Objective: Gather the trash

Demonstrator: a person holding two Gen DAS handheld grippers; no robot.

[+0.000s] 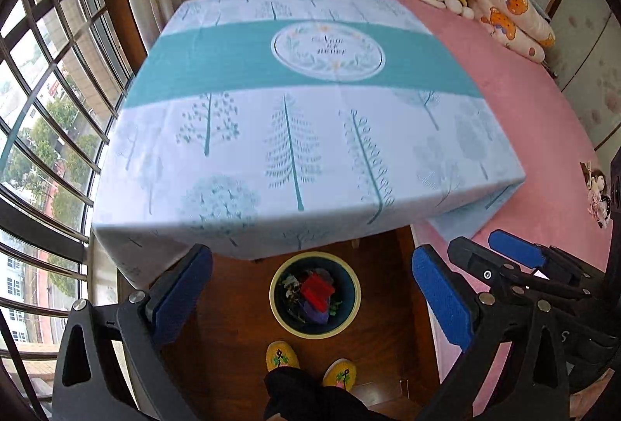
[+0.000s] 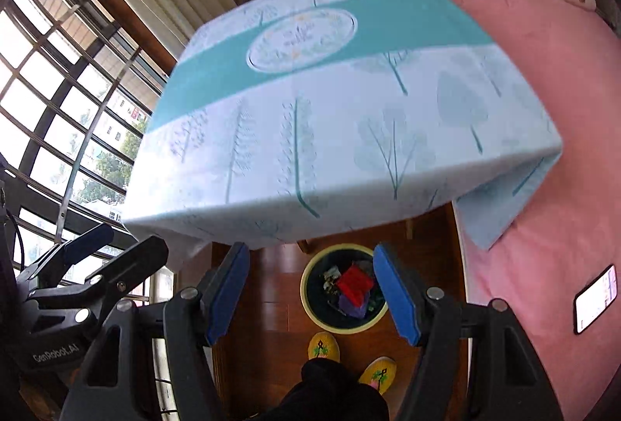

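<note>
In the left wrist view, the left gripper (image 1: 312, 289) is nearest to the camera; its two blue pads are spread wide and nothing is between them. Below them, on the wooden floor (image 1: 233, 304), stands a round trash bin (image 1: 351, 308) with a pale rim, which holds a red piece and some purple and green scraps. The bin is just in front of the counter (image 1: 302, 118), partly under its near edge; the counter is covered with a white cloth with a teal band and tree drawings, and its top is bare. Two yellow slippers (image 1: 281, 355) and a dark trouser leg of the person are near the bin. At the right edge the right gripper (image 1: 500, 254) shows over a pink bed (image 1: 543, 118). In the right wrist view, the right gripper (image 2: 312, 291) is also spread apart and carries nothing. The same trash bin (image 2: 310, 294) with the red piece appears between its pads, down on the floor beside the slippers. The left gripper (image 2: 116, 246) is at the lower left, before the window (image 2: 58, 91). A lit phone (image 2: 595, 298) lies on the pink bed at the right.
</note>
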